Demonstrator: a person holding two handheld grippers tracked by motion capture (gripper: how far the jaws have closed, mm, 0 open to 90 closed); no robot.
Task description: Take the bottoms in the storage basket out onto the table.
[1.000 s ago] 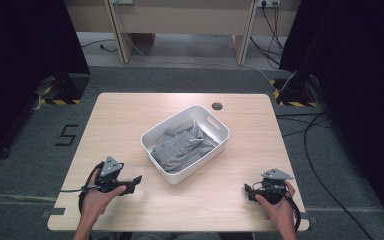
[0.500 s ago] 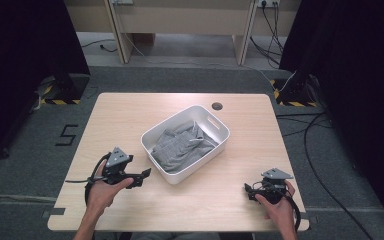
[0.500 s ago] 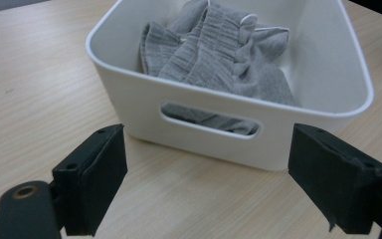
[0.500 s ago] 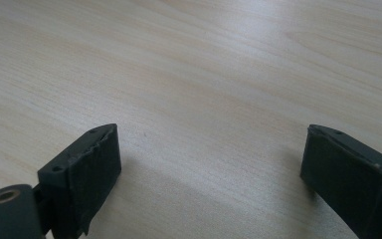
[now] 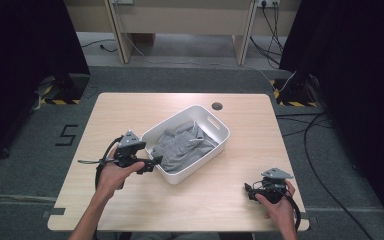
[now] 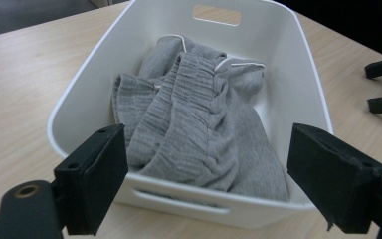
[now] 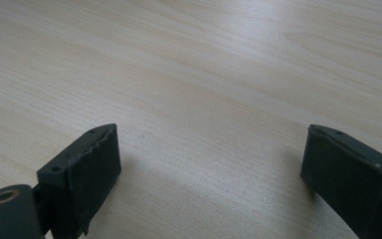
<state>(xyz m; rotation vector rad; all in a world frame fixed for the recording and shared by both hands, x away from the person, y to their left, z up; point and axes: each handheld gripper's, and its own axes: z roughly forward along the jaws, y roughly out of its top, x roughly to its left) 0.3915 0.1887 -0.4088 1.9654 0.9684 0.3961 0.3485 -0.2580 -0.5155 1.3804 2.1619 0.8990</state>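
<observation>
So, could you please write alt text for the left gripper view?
A white plastic bin holding crumpled grey cloth sits on a light wooden table, seen just past the left gripper, whose two black jaws stand wide open in front of the bin's near wall.

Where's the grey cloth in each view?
High view: the grey cloth lies crumpled in the white bin at table centre.
Left gripper view: it takes up the middle of the frame, inside the bin, beyond the open left tool.
Right gripper view: bare table, no cloth.
Shared landmark: the bin's handle slot.
</observation>
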